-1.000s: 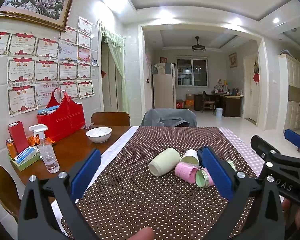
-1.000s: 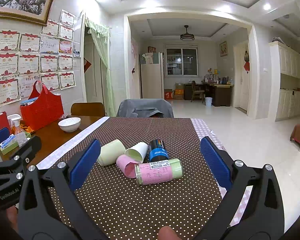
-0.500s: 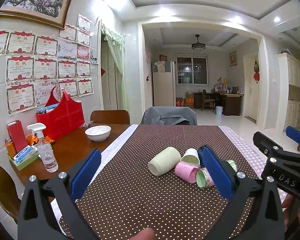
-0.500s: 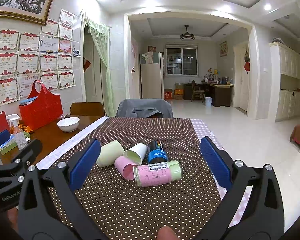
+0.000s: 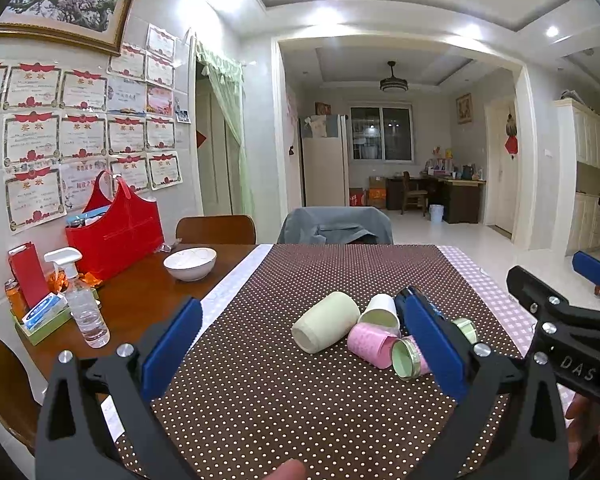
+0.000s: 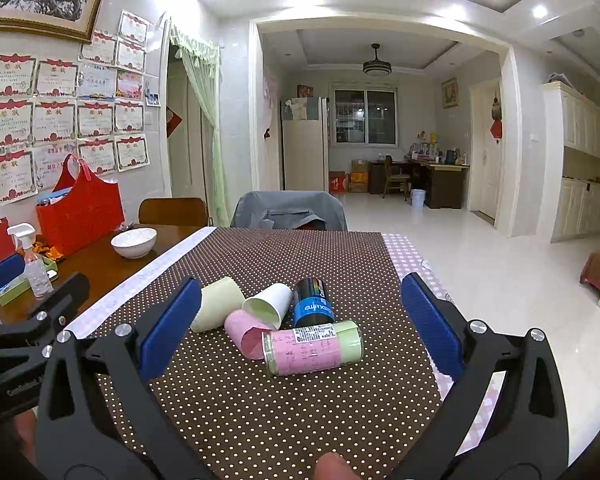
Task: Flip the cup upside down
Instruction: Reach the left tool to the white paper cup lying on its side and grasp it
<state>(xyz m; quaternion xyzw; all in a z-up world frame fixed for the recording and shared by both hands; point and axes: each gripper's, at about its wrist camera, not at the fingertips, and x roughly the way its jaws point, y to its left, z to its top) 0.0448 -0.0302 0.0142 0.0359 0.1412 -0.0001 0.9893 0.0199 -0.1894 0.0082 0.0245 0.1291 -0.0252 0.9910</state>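
Several cups lie on their sides in a cluster on the brown dotted tablecloth point(image 5: 284, 392). A pale green cup point(image 5: 326, 322) point(image 6: 216, 304) is leftmost, a white paper cup point(image 5: 380, 314) point(image 6: 268, 306) is behind, and a pink cup point(image 5: 370, 344) point(image 6: 246, 336) is in front. A pink-and-green jar point(image 6: 314, 346) and a black-and-blue can point(image 6: 312, 304) lie beside them. My left gripper point(image 5: 300, 344) is open and empty, short of the cups. My right gripper point(image 6: 300, 320) is open and empty, with the cluster ahead between its fingers.
A white bowl point(image 5: 190, 264), a spray bottle point(image 5: 82, 300), a red bag point(image 5: 114, 228) and a tissue box stand on the bare wood at left. Chairs stand at the table's far end. The table's right edge drops to the tiled floor.
Both grippers have drifted very slightly; the cups, jar and can have not moved. Both stay open.
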